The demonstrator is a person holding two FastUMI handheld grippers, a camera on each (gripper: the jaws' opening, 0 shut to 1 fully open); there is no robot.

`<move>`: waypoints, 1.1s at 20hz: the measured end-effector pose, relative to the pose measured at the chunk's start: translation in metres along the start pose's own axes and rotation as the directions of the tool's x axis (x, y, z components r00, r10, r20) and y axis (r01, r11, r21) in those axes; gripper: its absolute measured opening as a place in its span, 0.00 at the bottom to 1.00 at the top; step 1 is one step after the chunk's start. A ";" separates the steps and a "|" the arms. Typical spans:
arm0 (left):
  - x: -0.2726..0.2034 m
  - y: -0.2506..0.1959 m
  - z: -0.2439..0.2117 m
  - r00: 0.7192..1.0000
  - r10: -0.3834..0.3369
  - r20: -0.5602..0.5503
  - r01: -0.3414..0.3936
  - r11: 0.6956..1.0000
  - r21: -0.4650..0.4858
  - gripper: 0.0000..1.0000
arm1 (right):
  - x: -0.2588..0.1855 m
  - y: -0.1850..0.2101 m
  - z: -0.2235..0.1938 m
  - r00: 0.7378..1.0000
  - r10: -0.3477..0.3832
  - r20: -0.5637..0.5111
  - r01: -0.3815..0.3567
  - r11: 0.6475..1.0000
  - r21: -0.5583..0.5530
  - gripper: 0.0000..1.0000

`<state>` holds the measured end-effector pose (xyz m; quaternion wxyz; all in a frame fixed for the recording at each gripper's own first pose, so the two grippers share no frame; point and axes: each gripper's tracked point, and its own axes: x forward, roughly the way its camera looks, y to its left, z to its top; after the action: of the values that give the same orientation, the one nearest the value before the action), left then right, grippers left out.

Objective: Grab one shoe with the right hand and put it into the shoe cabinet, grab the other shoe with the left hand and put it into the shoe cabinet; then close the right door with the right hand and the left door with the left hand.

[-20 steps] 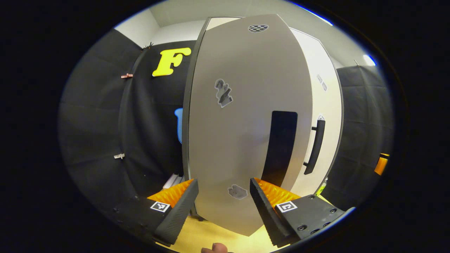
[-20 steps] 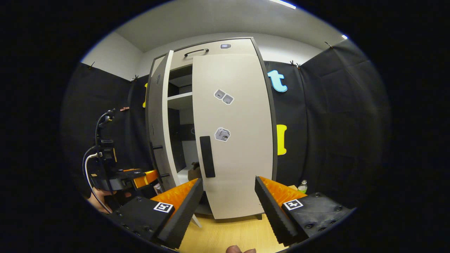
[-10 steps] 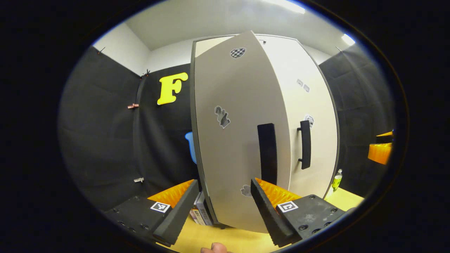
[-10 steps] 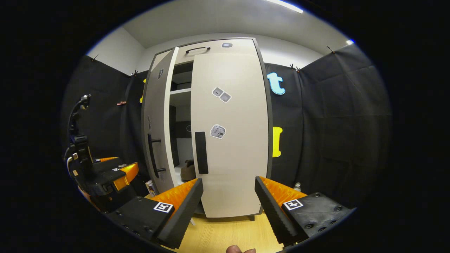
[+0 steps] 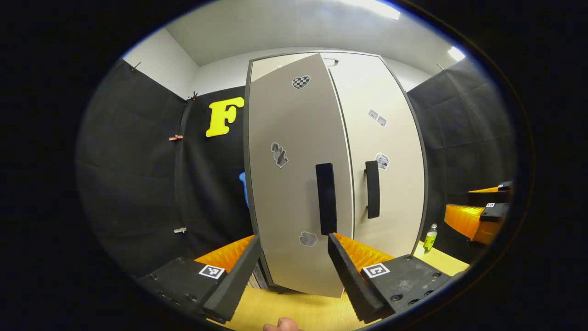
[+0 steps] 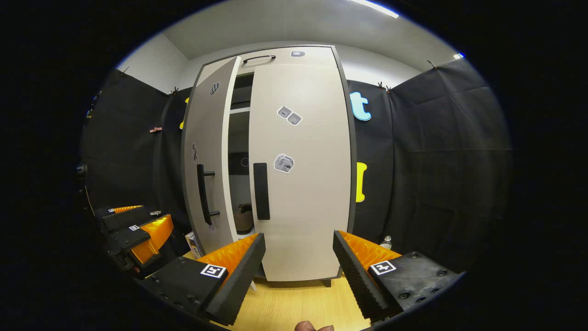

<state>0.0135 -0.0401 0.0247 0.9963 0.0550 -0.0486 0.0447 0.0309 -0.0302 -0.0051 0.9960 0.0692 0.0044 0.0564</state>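
Shoe cabinet (image 6: 298, 184), tall and pale grey, stands with its right door (image 6: 303, 193) shut and left door (image 6: 204, 165) ajar; a brown shoe (image 6: 243, 219) sits inside. Left gripper (image 5: 291, 271) and right gripper (image 6: 298, 271) both hang wide open, empty.

Shoe (image 6: 243, 219) mostly behind cabinet doors

Shoe cabinet (image 6: 301, 220): pale beige-grey doors with a dark grey frame edge. Left door (image 5: 294, 193) and right door (image 6: 303, 184): each carries a black vertical handle. Left door also bears a black-and-white checkered heart sticker (image 5: 301, 82) and grey stickers. Floor (image 6: 294, 305): light yellow wood grain. Shoe (image 6: 243, 218) inside: brown. Bottle (image 5: 430, 239): yellow-green.
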 end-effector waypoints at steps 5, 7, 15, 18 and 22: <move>-0.003 -0.002 -0.003 1.000 -0.003 -0.018 0.003 1.000 -0.021 0.94 | 0.002 -0.004 -0.004 1.000 -0.012 -0.002 0.012 1.000 0.001 0.98; -0.004 -0.002 -0.003 1.000 -0.007 -0.019 0.007 1.000 -0.017 0.94 | 0.002 -0.004 -0.006 1.000 -0.012 -0.003 0.012 1.000 0.003 0.98; -0.013 -0.011 -0.005 0.999 -0.026 -0.023 0.025 1.000 -0.008 0.94 | -0.004 -0.006 -0.008 1.000 -0.011 -0.013 0.011 1.000 0.005 0.98; -0.015 -0.013 -0.005 0.999 -0.033 -0.024 0.033 0.999 -0.007 0.94 | -0.007 -0.007 -0.007 1.000 -0.011 -0.012 0.011 1.000 0.004 0.98; -0.019 -0.016 -0.005 0.999 -0.041 -0.028 0.041 0.999 -0.006 0.94 | -0.010 -0.010 -0.006 1.000 -0.015 -0.009 0.015 1.000 0.004 0.98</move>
<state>-0.0036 -0.0572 0.0160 0.9977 0.0526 -0.0335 0.0250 0.0220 -0.0400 -0.0127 0.9962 0.0710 0.0097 0.0493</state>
